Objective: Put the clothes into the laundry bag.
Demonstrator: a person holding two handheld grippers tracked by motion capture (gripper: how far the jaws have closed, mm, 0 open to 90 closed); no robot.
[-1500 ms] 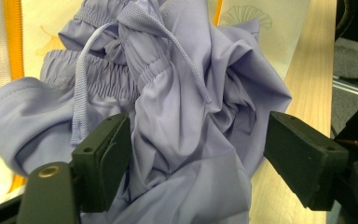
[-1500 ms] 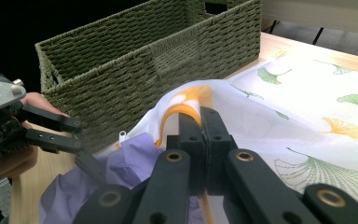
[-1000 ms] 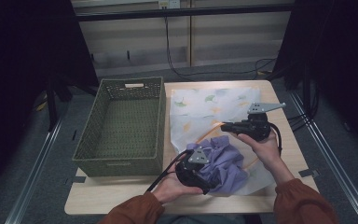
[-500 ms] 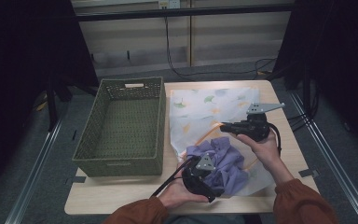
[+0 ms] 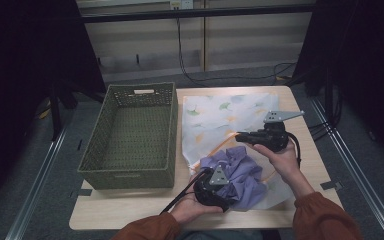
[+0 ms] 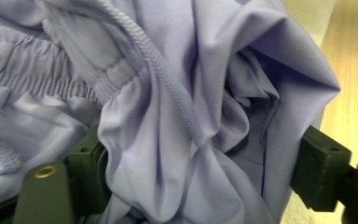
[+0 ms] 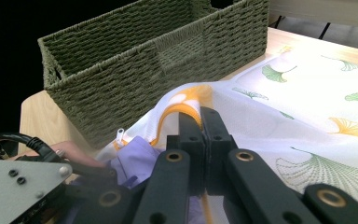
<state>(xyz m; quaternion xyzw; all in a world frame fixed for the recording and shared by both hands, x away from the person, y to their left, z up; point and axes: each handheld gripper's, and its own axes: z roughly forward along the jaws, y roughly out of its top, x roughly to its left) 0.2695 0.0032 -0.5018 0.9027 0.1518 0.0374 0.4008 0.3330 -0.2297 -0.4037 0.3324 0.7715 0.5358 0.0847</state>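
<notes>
In the high view, the left claw [image 5: 211, 186] sits at the lower centre of the frame, pressed into the lavender garment [image 5: 240, 172]. It has drawn back toward the bottom edge over the last second, from a spot further up the bundle, and the garment's near side has bunched up around it. The left gripper view shows the jaws spread wide, with folds of lavender cloth and a drawstring cord [image 6: 168, 70] filling the gap between them; they are not closed on the fabric, which lies loose between them.

The right claw [image 5: 240, 136], right of centre, has barely shifted. Its jaws are pressed together on the orange-trimmed edge of the ginkgo-print bag [image 7: 307, 107], holding that edge lifted off the tabletop [image 5: 130, 210]. The right gripper view shows a zip pull [image 7: 119, 135] at the raised edge and lavender cloth just beneath it.

The garment lies in the lower centre, on the bag's near end and partly under the lifted edge. The woven basket [image 5: 130, 135] stands empty at the left, just beside the bag.

Judgement: with the mouth held up and the left claw repositioned behind the bundle, the garment appears to be in the course of being pushed into the bag. Most of it remains outside. The open left claw will likely need to clamp or shove next; the cord could snag.
</notes>
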